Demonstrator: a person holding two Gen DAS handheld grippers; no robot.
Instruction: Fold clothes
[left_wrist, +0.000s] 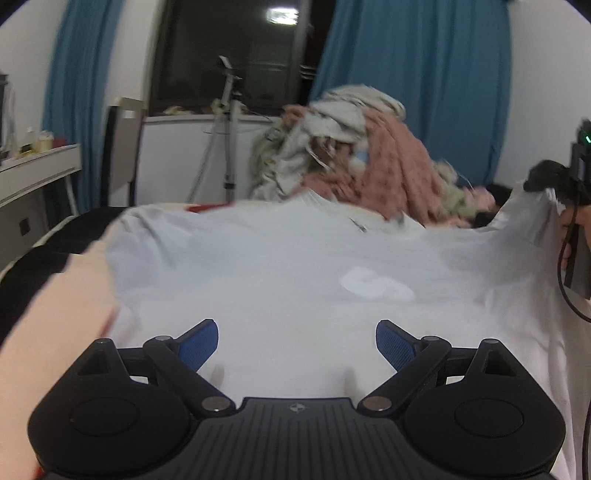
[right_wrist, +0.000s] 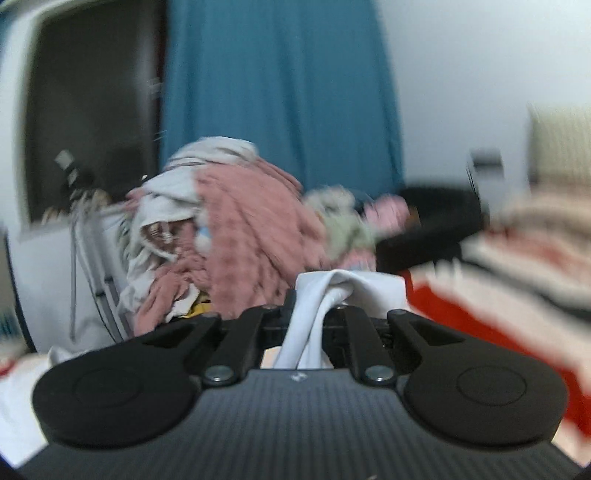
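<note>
The right gripper (right_wrist: 334, 295) has its jaws clamped on a bunched fold of the white garment (left_wrist: 295, 266); the cloth spills out between them and hangs down over the gripper body. The left gripper (left_wrist: 297, 343) has its jaws wide apart, blue pads (left_wrist: 201, 341) empty, hovering just over the near part of the same garment; the garment lies spread across the bed, its far right corner lifted where the right gripper pinches it.

The likely trouble is one-sided tension; with only the right corner held, pulling may drag the whole sheet of fabric rightward and wrinkle it rather than fold it. The pinch looks thick and rumpled, so it could slip; the heap of pink and grey laundry (left_wrist: 354, 155) sits just beyond the far edge, and a wide swing might snag it.
</note>
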